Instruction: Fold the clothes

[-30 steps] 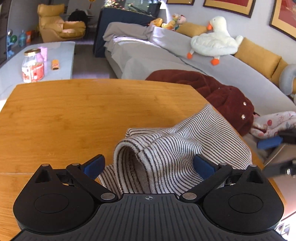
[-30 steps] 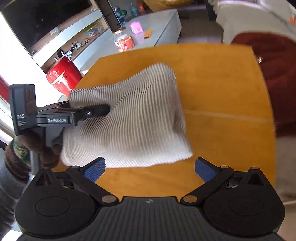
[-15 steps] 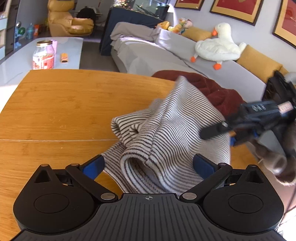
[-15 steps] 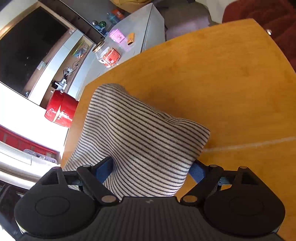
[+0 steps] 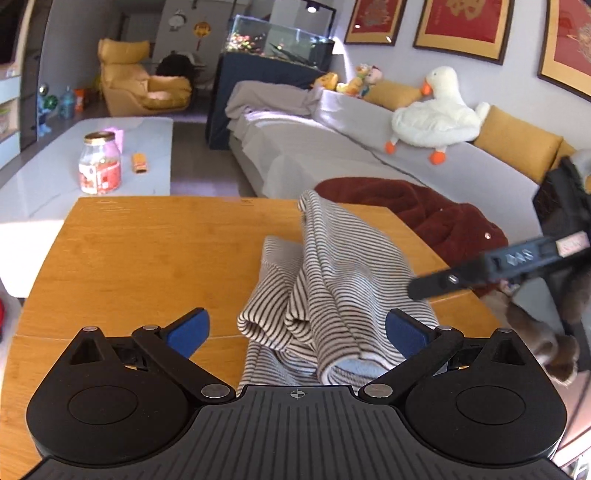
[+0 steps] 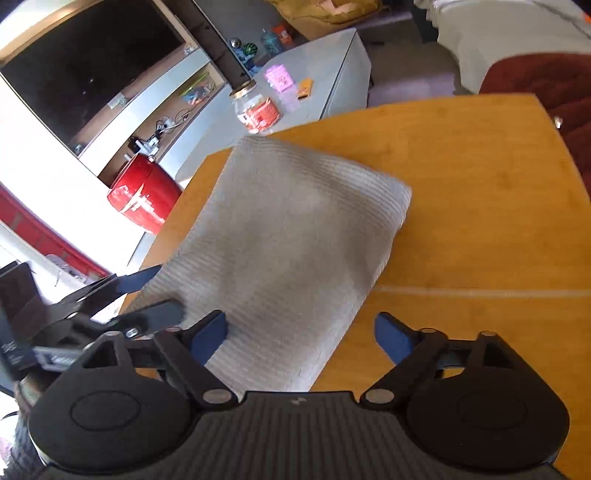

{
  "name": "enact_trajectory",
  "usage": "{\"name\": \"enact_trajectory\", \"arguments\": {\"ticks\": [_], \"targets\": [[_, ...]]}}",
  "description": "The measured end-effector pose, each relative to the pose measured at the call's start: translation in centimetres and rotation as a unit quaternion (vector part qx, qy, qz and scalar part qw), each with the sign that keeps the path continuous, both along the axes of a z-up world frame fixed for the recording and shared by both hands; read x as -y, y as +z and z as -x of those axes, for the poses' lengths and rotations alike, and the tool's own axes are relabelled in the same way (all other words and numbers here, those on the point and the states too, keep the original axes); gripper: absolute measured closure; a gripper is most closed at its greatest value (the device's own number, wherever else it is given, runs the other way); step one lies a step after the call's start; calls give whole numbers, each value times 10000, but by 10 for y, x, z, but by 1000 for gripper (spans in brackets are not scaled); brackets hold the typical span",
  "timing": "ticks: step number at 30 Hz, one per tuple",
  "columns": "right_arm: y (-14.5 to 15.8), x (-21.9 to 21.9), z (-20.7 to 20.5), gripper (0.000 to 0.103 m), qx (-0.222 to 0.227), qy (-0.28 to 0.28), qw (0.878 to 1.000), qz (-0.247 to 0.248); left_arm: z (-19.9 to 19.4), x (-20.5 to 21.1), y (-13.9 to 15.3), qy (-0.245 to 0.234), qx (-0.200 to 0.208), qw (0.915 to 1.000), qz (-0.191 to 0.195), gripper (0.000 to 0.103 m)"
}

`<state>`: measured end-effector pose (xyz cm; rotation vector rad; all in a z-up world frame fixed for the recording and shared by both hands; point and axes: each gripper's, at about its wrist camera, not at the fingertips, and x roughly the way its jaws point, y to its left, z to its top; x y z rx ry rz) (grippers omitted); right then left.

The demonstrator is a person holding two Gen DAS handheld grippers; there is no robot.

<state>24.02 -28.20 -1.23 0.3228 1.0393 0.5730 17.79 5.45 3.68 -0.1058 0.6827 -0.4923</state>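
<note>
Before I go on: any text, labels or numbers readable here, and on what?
Nothing reads cleanly.
Jar label: too small.
Wall frames: gold characters, cropped, illegible.
Red can: white marks, blurred.
Right claw, closing with sweater between its jaws: side lettering blurred.
Left claw: side label blurred.

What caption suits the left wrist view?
Striped garment bunched on the wooden table between the left tool's open blue pads.

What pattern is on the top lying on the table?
Thin dark and white stripes on the top, clearest in the left wrist view.
</note>
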Motion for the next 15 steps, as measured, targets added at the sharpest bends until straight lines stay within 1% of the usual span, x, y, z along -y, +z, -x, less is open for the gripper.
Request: {"name": "enact_trajectory", "arguments": {"ticks": [2,3,4,6,9,10,11,13,15], "targets": [[-7,2,0,37,-179,21,9996,-210,-12,3,-15,-150,-283,9993,193,0],[-10,2,0,37,-252,34,9992,-300,-16,3,-23,-226,-428,9983,313,0],[-11,-1,-3,37,-215,68,9994,-274,-21,4,-30,-302,-574,9970,434,0],[-8,-7,-13,37,-84,153,9998,-102,-18,6,-37,-360,-629,9959,541,1],[0,-26,-29,36,399,325,9972,534,-8,14,-41,-386,-612,9957,576,1],[5,-32,-33,34,751,397,9930,818,-3,19,-41,-408,-589,9959,555,1],[9,-38,-35,31,1077,434,9873,1080,2,25,-41,-446,-546,9961,524,1],[17,-42,-38,27,1725,448,9699,1658,10,39,-40,-584,-494,9956,541,1],[24,-41,-38,24,1986,401,9597,1947,21,46,-38,-781,-517,9928,742,1]]}}
